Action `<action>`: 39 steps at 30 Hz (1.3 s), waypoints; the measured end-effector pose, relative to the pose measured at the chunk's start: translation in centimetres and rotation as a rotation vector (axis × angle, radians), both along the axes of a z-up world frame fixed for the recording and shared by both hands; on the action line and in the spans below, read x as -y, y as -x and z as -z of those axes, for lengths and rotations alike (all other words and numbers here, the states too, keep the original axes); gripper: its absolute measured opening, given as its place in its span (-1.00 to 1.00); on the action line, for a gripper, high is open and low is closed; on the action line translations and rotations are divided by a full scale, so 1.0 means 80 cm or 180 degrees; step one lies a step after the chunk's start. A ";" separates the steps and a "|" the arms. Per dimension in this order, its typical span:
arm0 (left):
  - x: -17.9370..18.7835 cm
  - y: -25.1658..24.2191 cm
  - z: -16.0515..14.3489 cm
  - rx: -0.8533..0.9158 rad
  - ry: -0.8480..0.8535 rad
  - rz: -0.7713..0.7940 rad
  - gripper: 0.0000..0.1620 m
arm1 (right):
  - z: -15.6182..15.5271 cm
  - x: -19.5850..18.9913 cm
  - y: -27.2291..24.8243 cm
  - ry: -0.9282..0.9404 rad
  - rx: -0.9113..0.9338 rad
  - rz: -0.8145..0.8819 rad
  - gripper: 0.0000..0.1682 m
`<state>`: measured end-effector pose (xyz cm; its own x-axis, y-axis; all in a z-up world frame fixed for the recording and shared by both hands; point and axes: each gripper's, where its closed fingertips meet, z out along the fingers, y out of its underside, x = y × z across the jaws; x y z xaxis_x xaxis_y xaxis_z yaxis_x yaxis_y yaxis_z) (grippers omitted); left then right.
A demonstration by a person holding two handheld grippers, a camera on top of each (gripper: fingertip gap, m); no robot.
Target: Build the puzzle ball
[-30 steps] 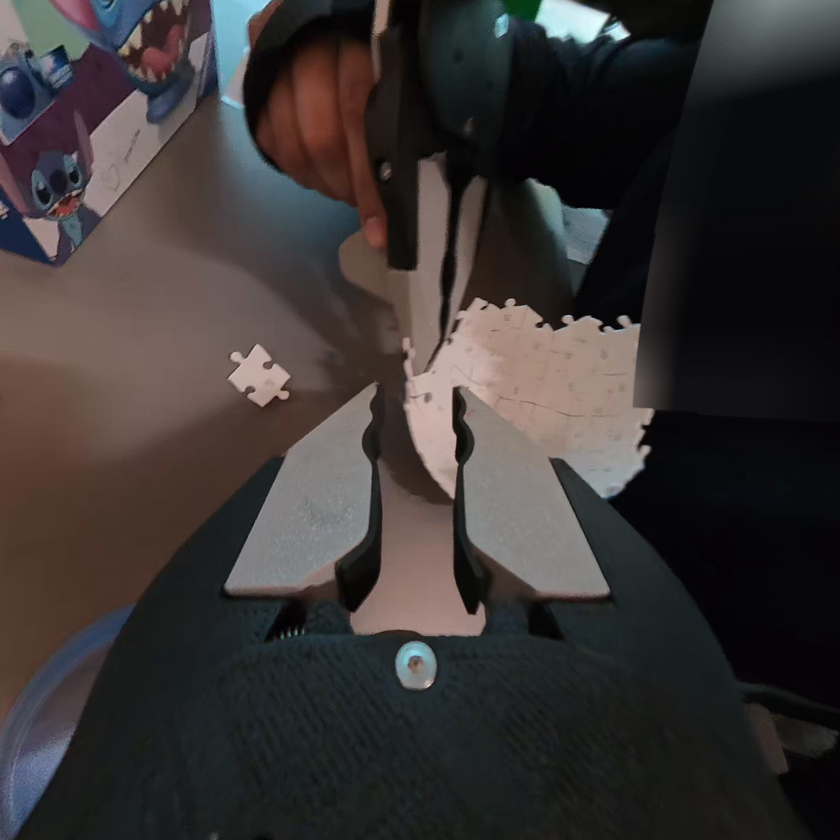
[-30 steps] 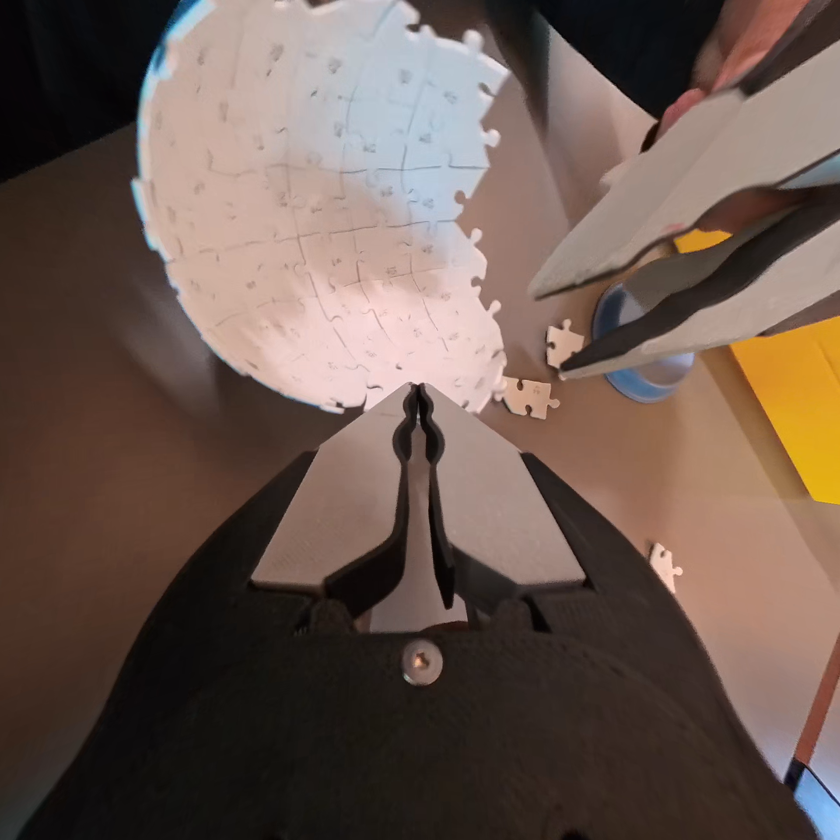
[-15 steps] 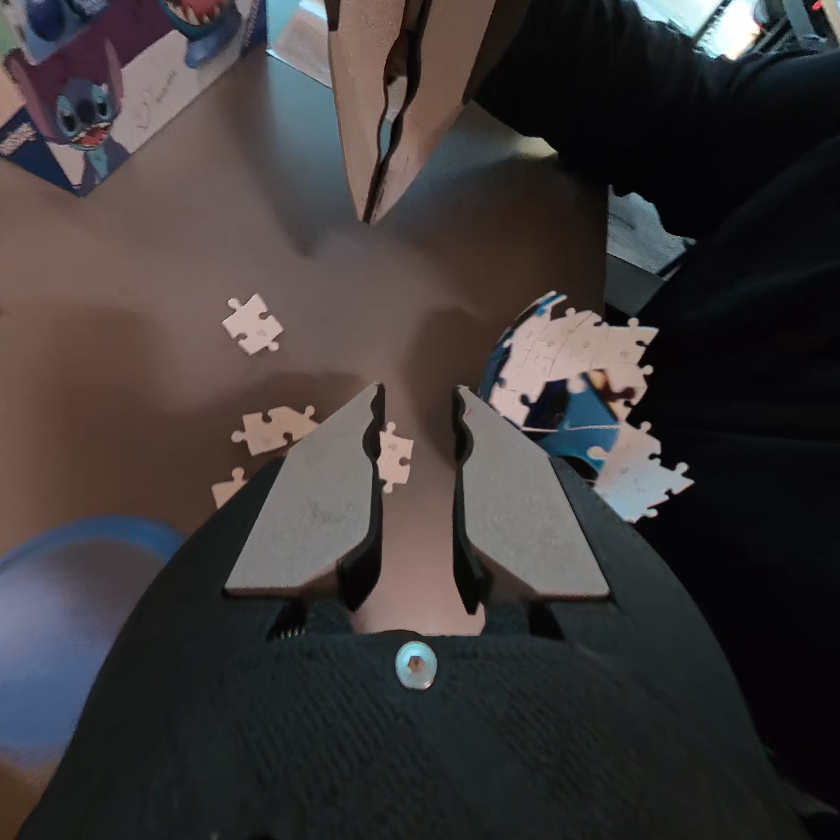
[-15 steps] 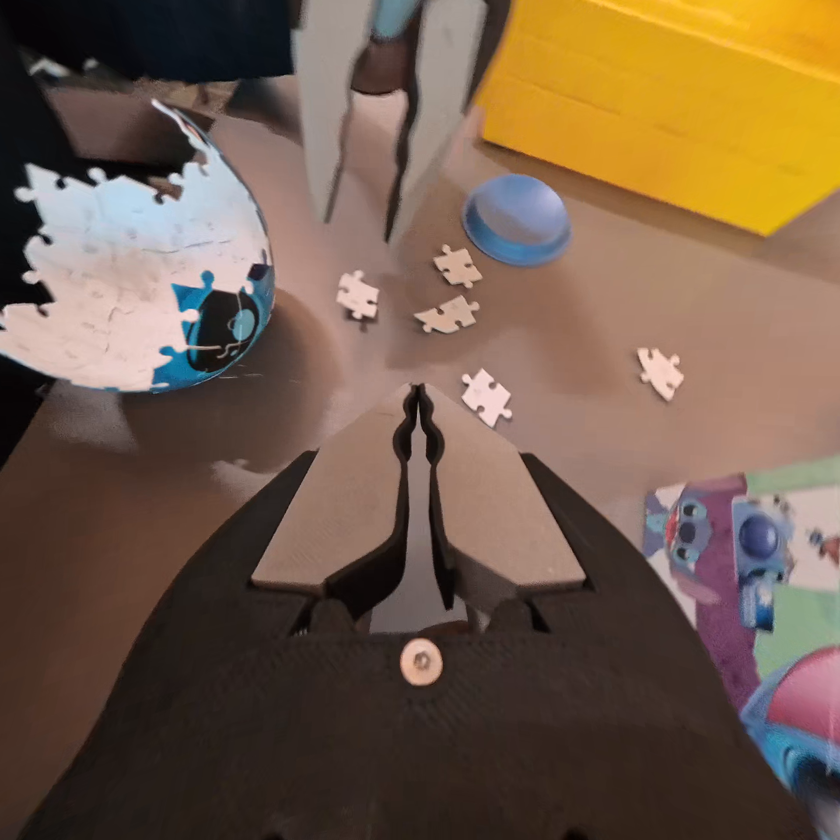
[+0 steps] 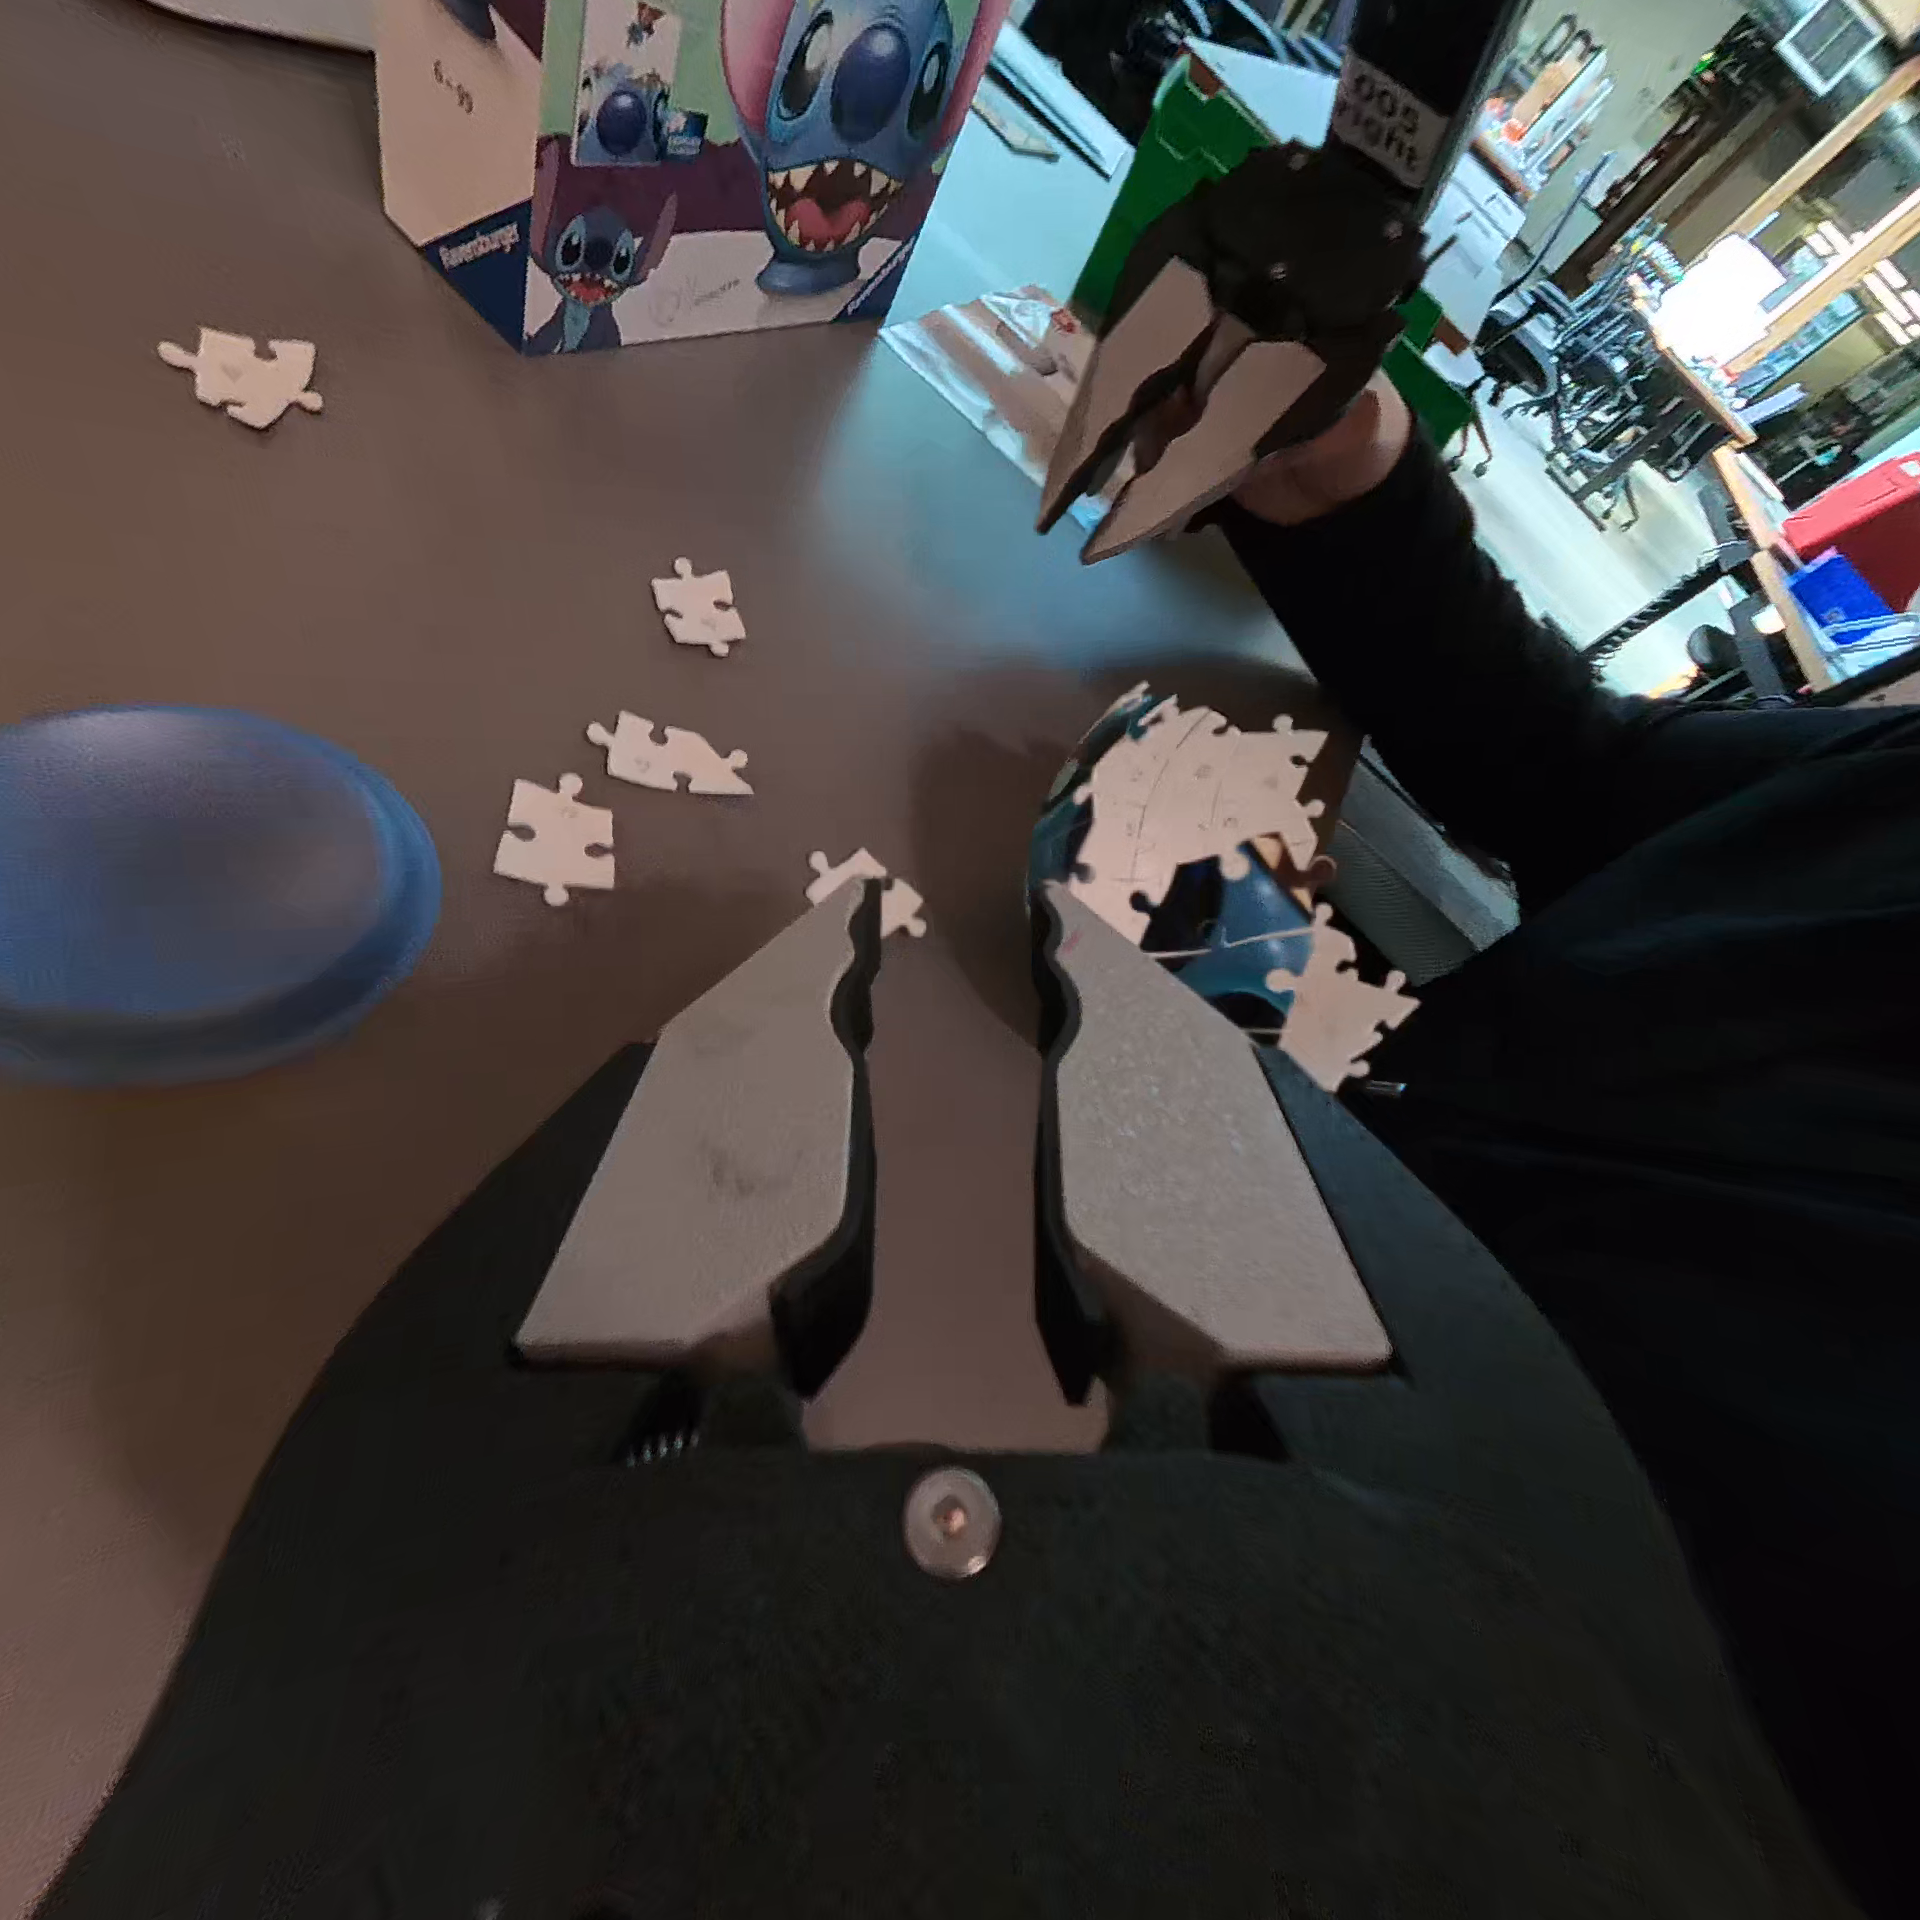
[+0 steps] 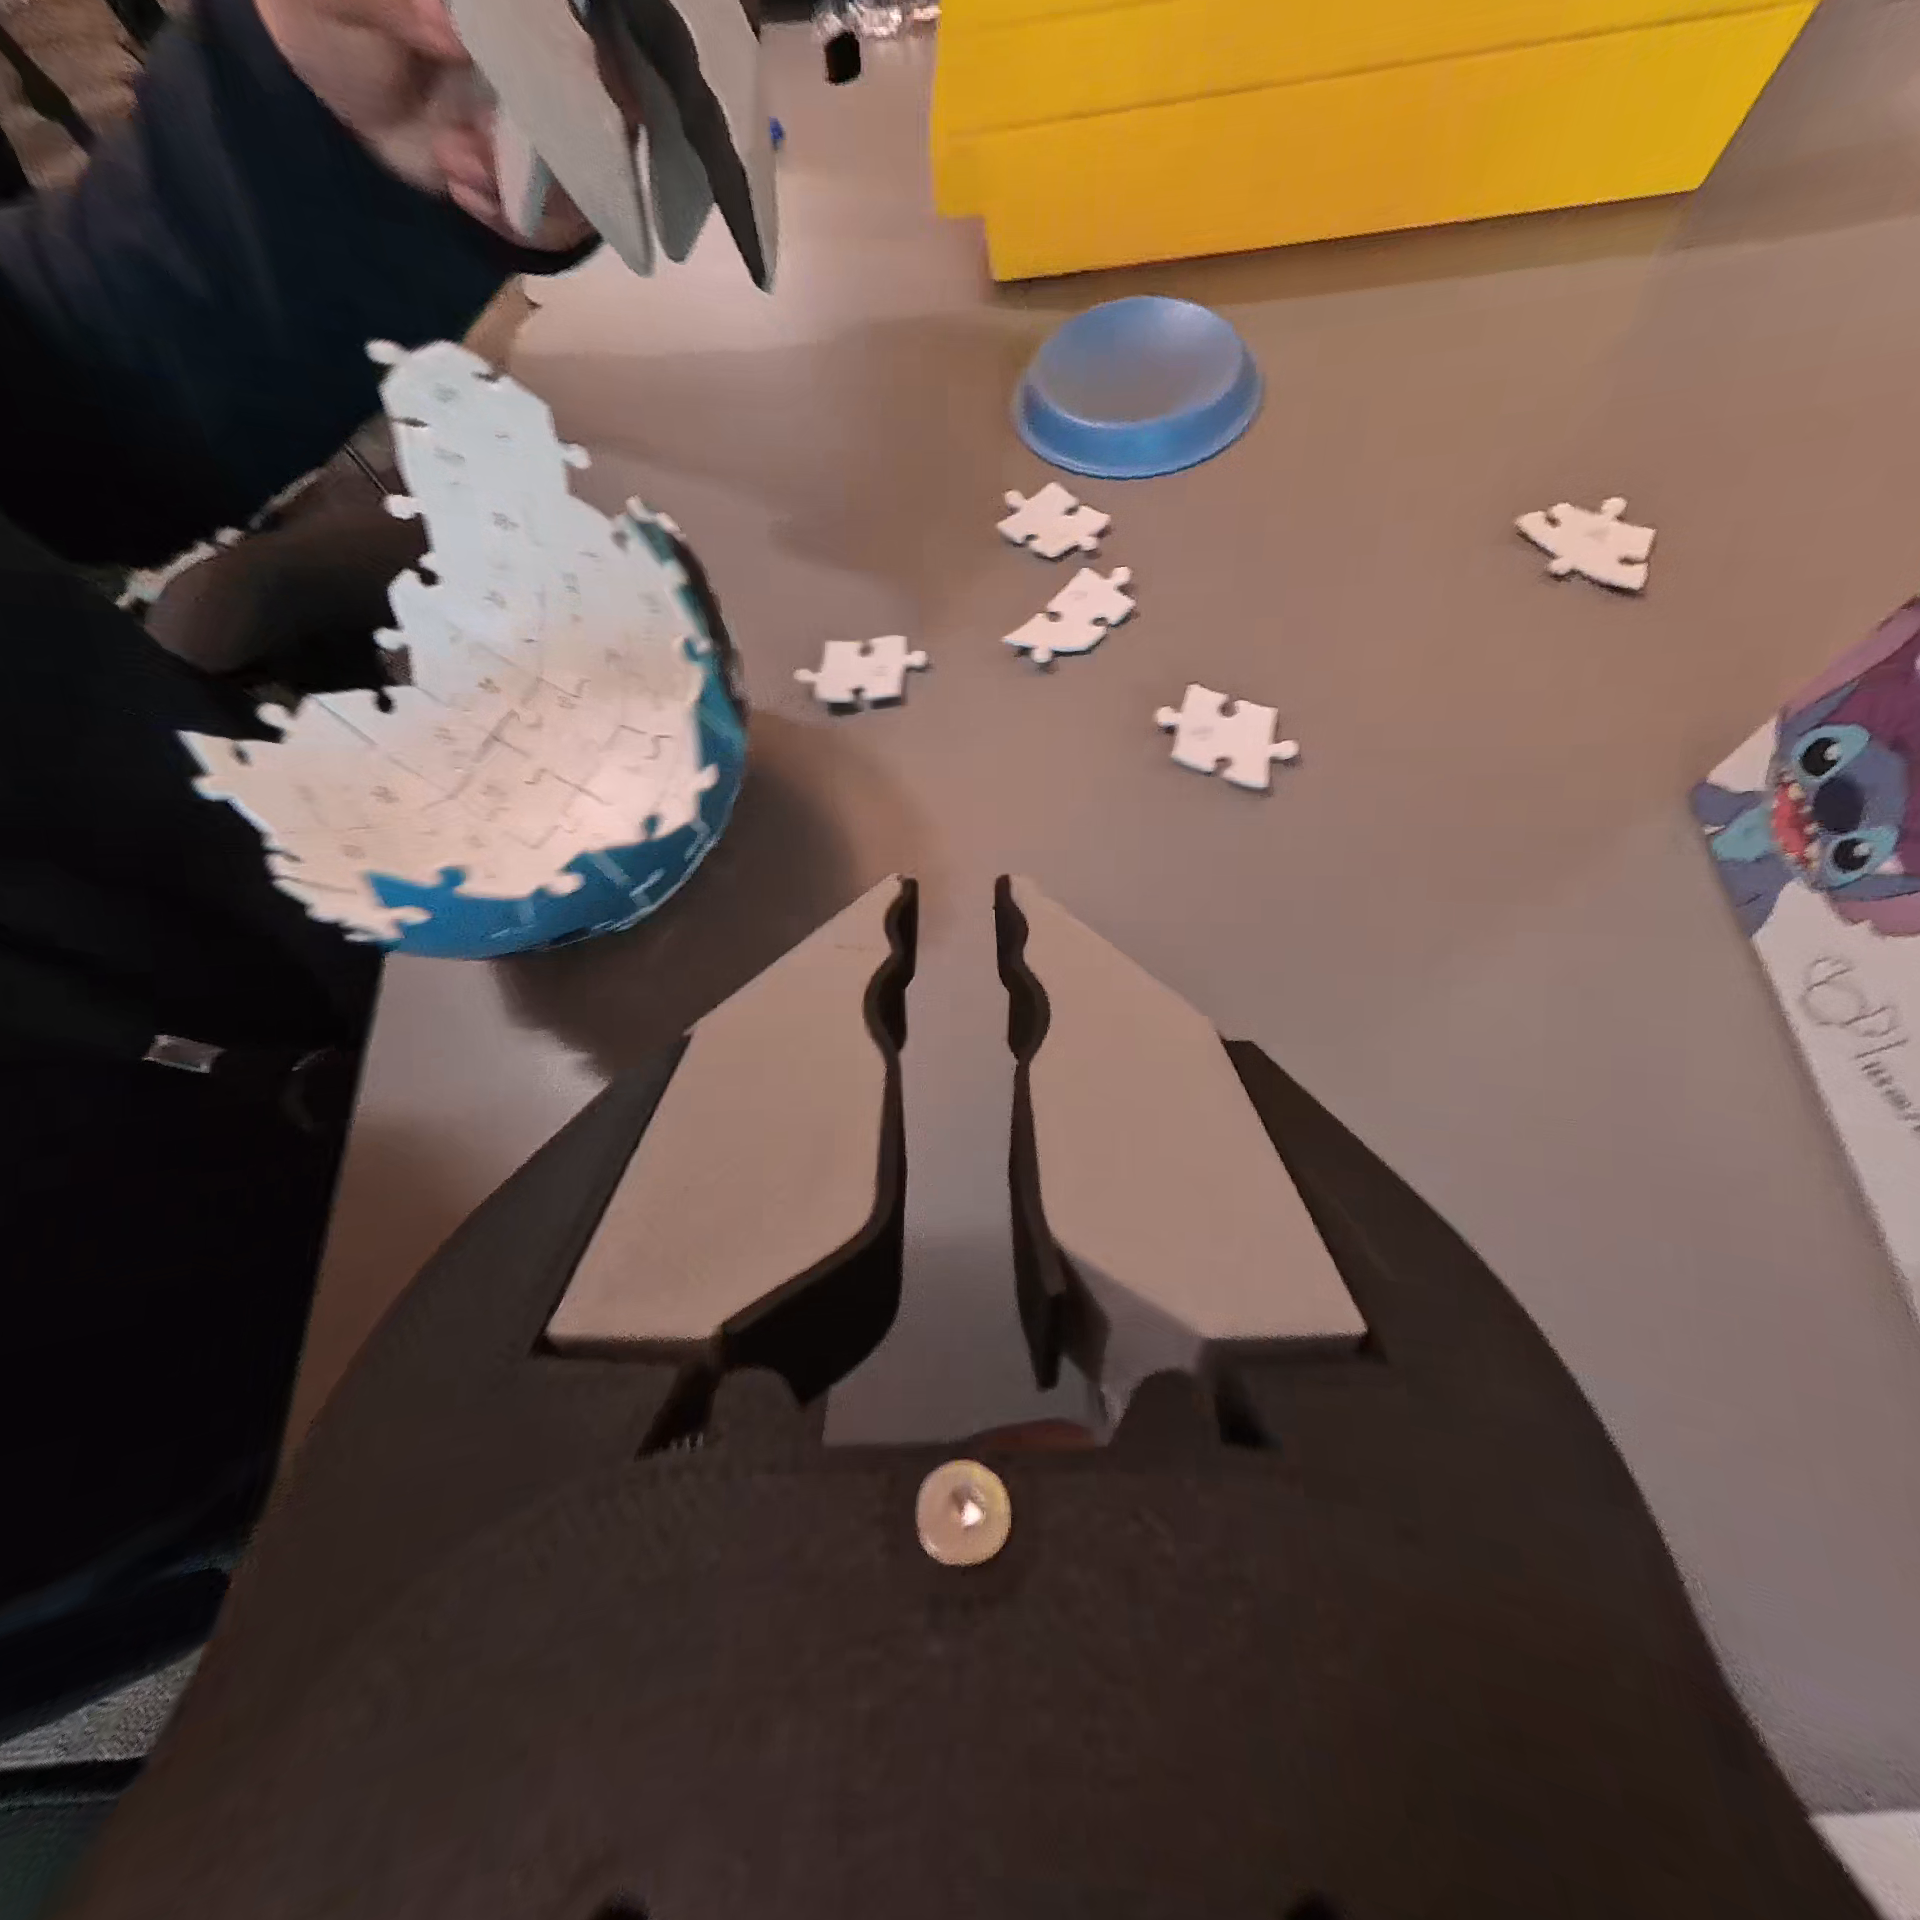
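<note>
The partly built puzzle ball (image 6: 499, 707) lies at the table's near edge, a blue shell with its white inside showing and a jagged open rim. It also shows in the left wrist view (image 5: 1195, 821). Several loose white pieces (image 6: 1226, 732) lie on the table to its right; one piece (image 5: 894, 899) lies just past my left fingertips. My left gripper (image 5: 956, 904) is open and empty, above the table left of the ball. My right gripper (image 6: 956, 894) is slightly open and empty, just right of the ball. Neither touches the ball.
A blue round stand (image 6: 1138, 384) sits beyond the pieces, close on the left in the left wrist view (image 5: 187, 894). A yellow box (image 6: 1351, 104) stands at the back. The puzzle's printed box (image 5: 727, 156) stands at the table's right side. A person's dark sleeve (image 6: 156, 312) is near the ball. The gap from one gripper's tips to the other's is roughly 20 cm.
Both grippers have pulled back and up from the ball, which now rests free on the table. My right gripper's jaws have parted; the left stays open.
</note>
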<state>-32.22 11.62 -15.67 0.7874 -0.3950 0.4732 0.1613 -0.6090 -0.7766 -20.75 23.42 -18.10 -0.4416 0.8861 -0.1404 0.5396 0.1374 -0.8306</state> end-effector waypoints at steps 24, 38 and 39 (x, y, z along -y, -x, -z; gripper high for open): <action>0.075 -0.073 0.070 0.0078 0.0349 0.0154 -0.69 | 0.001 0.099 -0.098 0.0761 -0.0557 0.0060 -0.60; 0.058 -0.129 0.067 0.0225 0.0225 0.0519 -0.69 | 0.010 0.105 -0.094 0.0797 -0.0372 0.0200 -0.53; 0.056 -0.133 0.067 0.0237 0.0219 0.0545 -0.69 | 0.010 0.105 -0.094 0.0805 -0.0370 0.0199 -0.53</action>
<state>-21.58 7.15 -21.03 0.6734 -0.4847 0.5582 0.1063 -0.6837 -0.7220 -13.27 15.05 -18.88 -0.4133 0.8555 -0.3119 0.4396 -0.1125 -0.8911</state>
